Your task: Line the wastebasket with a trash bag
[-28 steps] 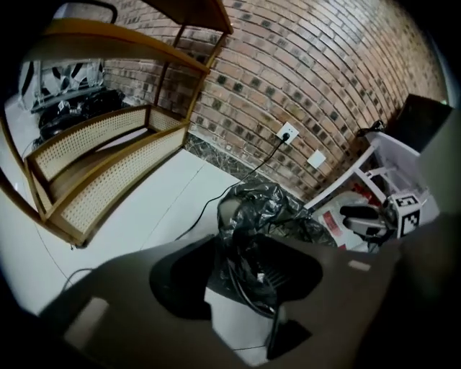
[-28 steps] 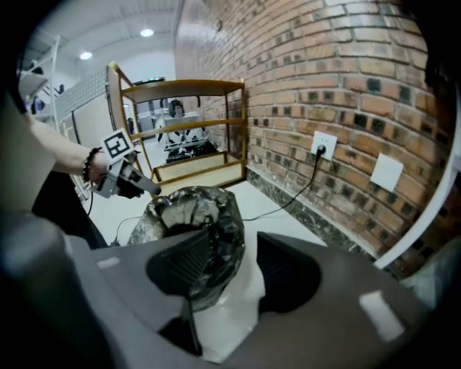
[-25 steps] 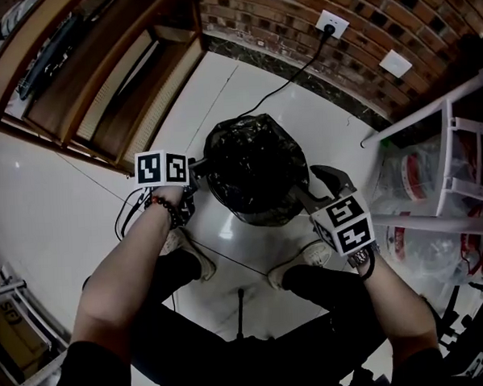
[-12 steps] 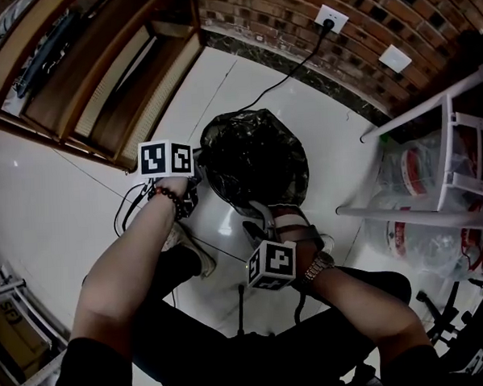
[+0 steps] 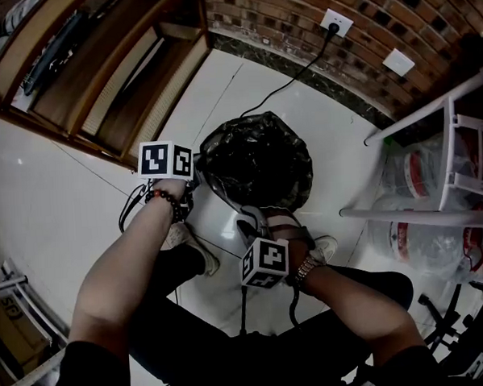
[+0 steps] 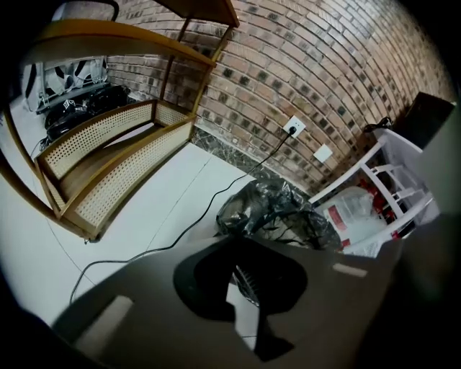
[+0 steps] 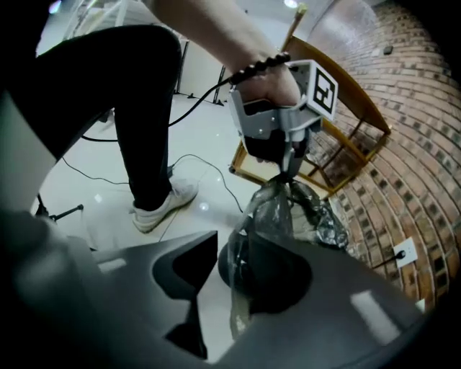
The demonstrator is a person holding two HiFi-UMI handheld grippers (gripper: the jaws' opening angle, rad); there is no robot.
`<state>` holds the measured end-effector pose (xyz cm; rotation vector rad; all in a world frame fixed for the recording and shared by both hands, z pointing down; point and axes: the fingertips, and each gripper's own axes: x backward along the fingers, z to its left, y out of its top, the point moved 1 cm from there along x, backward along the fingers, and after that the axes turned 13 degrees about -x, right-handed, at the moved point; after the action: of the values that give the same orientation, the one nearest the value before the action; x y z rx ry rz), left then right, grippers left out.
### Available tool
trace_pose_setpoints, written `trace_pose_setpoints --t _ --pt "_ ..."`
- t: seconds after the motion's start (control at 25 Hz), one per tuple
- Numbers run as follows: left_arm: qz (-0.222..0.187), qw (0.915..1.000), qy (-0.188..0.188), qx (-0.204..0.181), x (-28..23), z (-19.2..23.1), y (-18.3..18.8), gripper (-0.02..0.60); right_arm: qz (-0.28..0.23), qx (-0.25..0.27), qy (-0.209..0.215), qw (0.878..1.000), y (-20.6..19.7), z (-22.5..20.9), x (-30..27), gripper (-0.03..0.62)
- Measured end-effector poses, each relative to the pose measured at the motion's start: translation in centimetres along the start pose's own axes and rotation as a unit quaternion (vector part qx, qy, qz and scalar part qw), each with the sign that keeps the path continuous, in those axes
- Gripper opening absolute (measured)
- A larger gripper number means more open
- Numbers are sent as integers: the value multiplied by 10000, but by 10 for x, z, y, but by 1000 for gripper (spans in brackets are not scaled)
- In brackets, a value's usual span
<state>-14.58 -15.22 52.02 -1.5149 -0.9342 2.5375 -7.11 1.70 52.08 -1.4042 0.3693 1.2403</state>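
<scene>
The wastebasket stands on the white floor with a black trash bag (image 5: pixel 256 159) draped over and into it. My left gripper (image 5: pixel 194 185) is at the bag's left rim, shut on a pinch of the film, which the right gripper view shows pulled up into a peak under the left gripper (image 7: pixel 289 169). My right gripper (image 5: pixel 247 220) is at the near rim; its jaws have just been closing, and a fold of bag film (image 7: pixel 241 288) hangs in the gap between them, with floor still showing beside it. The bag (image 6: pixel 277 209) looks crumpled beyond the left jaws.
A wooden rattan shelf (image 5: pixel 131 81) stands at the left and a brick wall with an outlet (image 5: pixel 332 22) and cord behind. A white rack with water jugs (image 5: pixel 434 178) is at the right. The person's shoes (image 5: pixel 187 241) flank the basket.
My right gripper has swung from the basket's right side across to its near rim, rolling over as it went. The left gripper has stayed at the left rim.
</scene>
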Motion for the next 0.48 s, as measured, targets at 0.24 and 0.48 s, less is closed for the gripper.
trace_pose_setpoints --t 0.24,0.48 --pt "153 9998 -79 22 -14 5 -26 171 17 -246 196 9995 -4 9 -5 132" --pt "-64 9998 -166 -38 -10 1 -21 212 -369 -994 330 9938 11 -15 31 140"
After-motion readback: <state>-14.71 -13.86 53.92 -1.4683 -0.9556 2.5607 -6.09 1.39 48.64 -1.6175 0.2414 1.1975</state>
